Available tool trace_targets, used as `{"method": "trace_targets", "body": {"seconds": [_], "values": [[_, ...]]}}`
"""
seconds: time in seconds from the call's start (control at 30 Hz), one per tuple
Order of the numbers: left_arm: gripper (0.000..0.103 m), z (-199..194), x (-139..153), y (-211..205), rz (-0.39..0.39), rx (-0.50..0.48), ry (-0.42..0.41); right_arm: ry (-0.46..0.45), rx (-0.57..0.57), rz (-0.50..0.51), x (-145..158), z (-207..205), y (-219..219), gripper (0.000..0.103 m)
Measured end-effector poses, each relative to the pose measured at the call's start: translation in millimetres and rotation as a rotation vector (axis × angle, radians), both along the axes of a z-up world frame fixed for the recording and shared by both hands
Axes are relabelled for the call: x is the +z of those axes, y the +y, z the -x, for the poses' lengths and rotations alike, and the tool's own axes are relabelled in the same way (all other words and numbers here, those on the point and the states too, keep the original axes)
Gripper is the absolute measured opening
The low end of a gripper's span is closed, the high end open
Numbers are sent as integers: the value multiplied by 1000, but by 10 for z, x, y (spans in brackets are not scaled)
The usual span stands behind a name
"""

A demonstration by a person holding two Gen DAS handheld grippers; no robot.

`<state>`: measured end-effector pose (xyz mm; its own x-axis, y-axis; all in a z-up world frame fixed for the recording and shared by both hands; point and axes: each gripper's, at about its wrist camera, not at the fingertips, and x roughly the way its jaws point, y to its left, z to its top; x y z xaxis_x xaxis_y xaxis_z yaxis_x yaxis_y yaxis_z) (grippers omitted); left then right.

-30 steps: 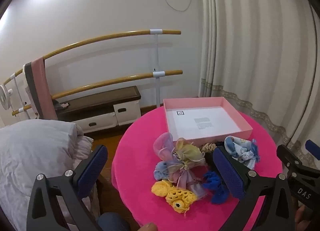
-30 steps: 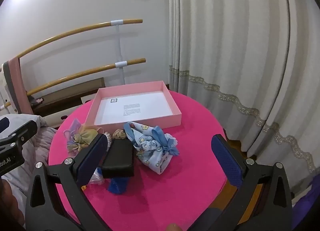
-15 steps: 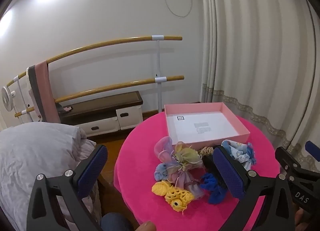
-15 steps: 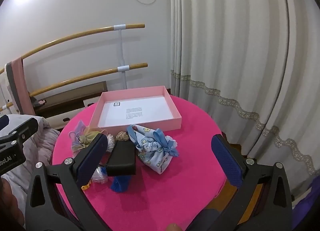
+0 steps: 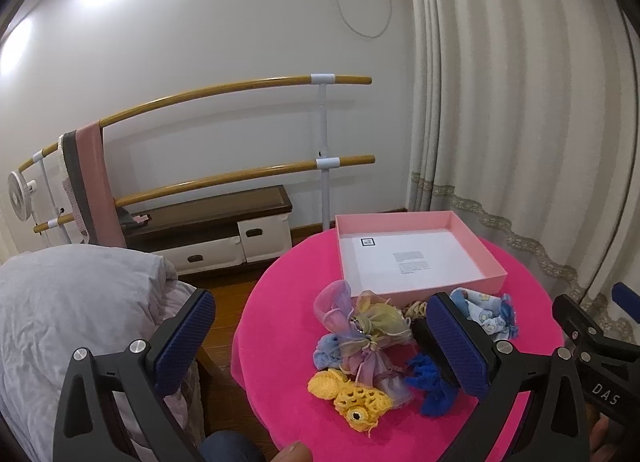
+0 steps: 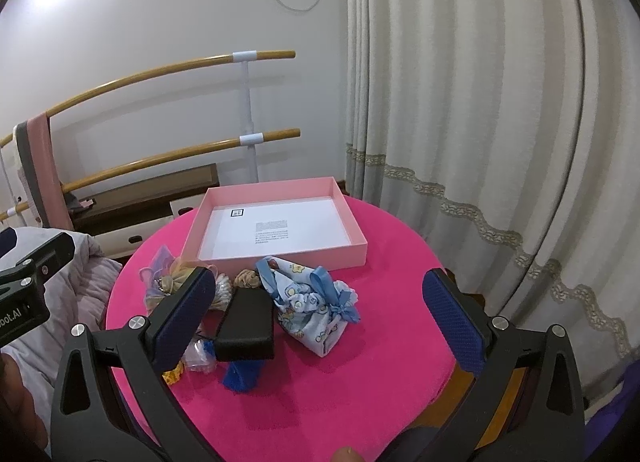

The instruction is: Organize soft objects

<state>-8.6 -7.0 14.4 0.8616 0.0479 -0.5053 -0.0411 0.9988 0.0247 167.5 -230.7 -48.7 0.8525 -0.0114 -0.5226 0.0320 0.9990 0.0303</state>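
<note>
- A heap of soft things was seen on the round pink table [image 6: 392, 326], just in front of the pink box [image 6: 276, 258], toward the table's left edge.
- In the heap, a blue printed pouch [image 6: 312, 310] with a blue bow was laid nearest the box's front wall.
- A black case [image 6: 246, 326] was found touching the pouch's left side, with a tan scrunchie [image 6: 248, 278] just behind it.
- A pastel see-through bag [image 5: 368, 330] was placed at the left of the heap, close to the box's front left corner.
- A yellow knitted fish [image 5: 352, 398] and a dark blue knitted piece [image 5: 432, 386] were laid nearest the table's front edge.
- The pink box was set at the back edge of the table, with only a white sheet inside.
- The left gripper [image 5: 320, 346] was held up over the table's left edge, its tongs spread wide with nothing between them.
- The right gripper [image 6: 320, 326] was held over the table's front edge, its tongs spread wide too, with nothing gripped.
- A curtain [image 6: 480, 101] was hung behind the table on the right.
</note>
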Motion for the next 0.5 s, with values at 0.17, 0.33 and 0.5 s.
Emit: {"method": "trace_targets", "body": {"seconds": [0.17, 0.33, 0.5], "values": [[103, -99, -53, 5, -10, 2, 4, 11, 1, -6, -62, -102, -15, 103], [103, -195, -122, 13, -15, -2, 15, 20, 1, -8, -111, -161, -24, 103], [103, -240, -173, 0, -17, -6, 24, 26, 12, -2, -128, -193, -5, 103]]}}
